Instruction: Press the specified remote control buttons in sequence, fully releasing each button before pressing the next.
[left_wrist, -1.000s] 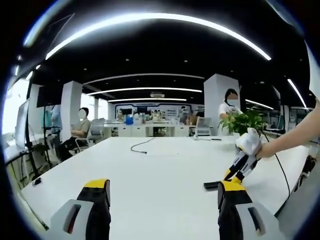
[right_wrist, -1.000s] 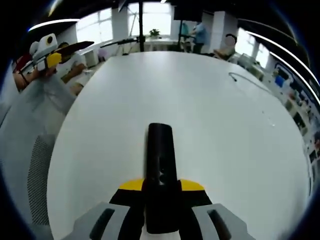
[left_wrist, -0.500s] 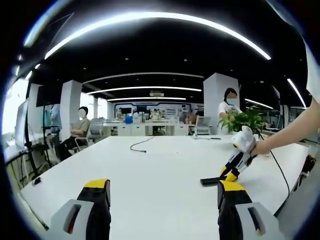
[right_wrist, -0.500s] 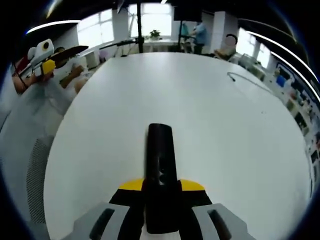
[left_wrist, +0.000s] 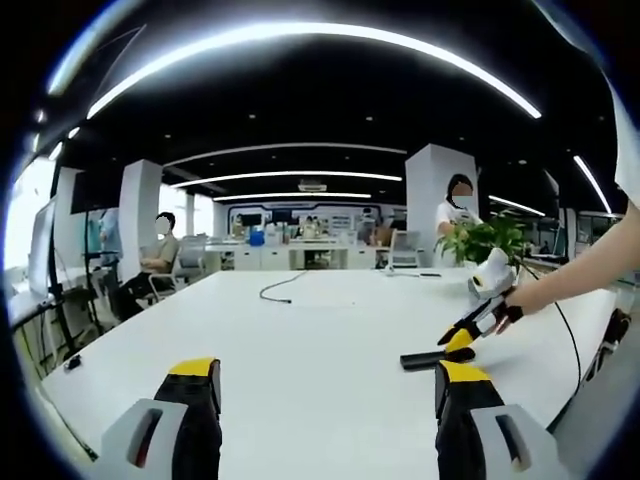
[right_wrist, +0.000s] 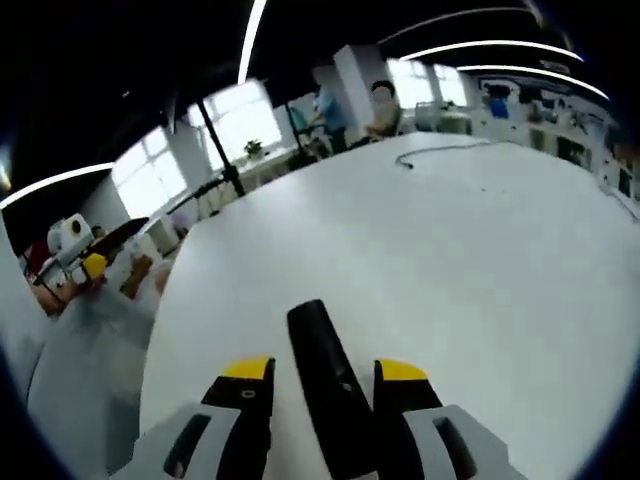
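Remote (right_wrist: 328, 395) on the white table (right_wrist: 480, 260)
Right gripper (right_wrist: 325, 372) straddles it, jaws apart (not clamping); left gripper (left_wrist: 325, 385) gapes empty at 6 o'clock.

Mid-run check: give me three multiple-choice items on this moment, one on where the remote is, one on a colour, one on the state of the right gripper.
1. Where does the remote lie?
A. on the white table, between the right gripper's fingers
B. on a chair
C. in the left gripper

2. What colour are the pads on the right gripper's fingers?
A. red
B. yellow
C. green

3. How does the right gripper stand?
A. shut on the remote
B. open, fingers apart on either side of the remote
C. shut on a cable

Answers: 1 A, the black remote rests flat on the tabletop in the right gripper view. 2 B, both tips are yellow. 3 B, table shows between each finger and the remote.
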